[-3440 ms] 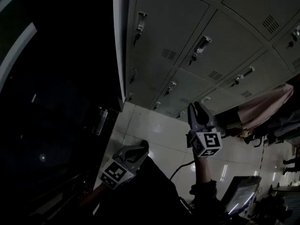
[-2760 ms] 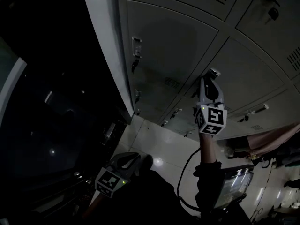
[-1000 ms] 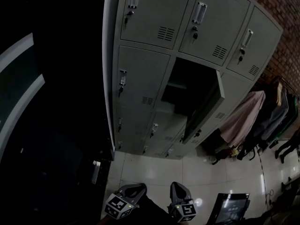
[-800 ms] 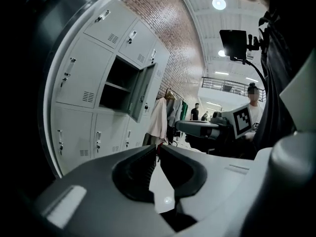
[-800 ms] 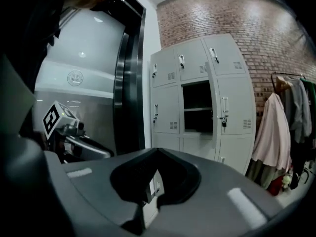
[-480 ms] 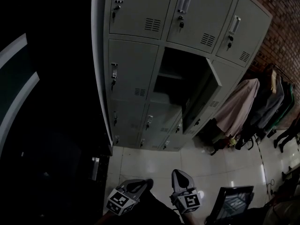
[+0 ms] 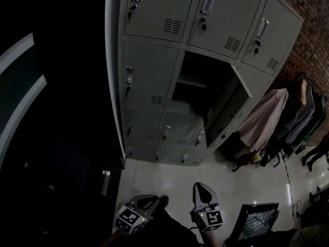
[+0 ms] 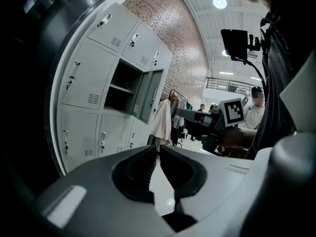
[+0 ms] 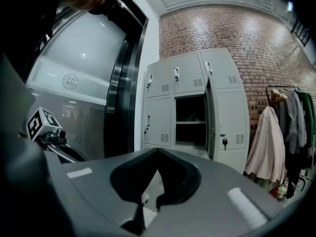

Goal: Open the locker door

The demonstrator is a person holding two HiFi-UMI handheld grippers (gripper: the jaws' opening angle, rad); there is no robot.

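Head view: locker door (image 7: 224,108) wider open

My head view is very dim — its left half is nearly black, the lockers (image 7: 154,71) murky grey, with faint glare on the floor tiles (image 7: 169,181). Both gripper views are brighter under a ceiling lamp (image 8: 219,2) — edges bow strongly, and my jaws blur up close.

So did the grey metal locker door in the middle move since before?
Yes. The grey metal locker door was shut flush with the grey locker cabinet. Now it stands swung outward at the right side of its dark compartment.
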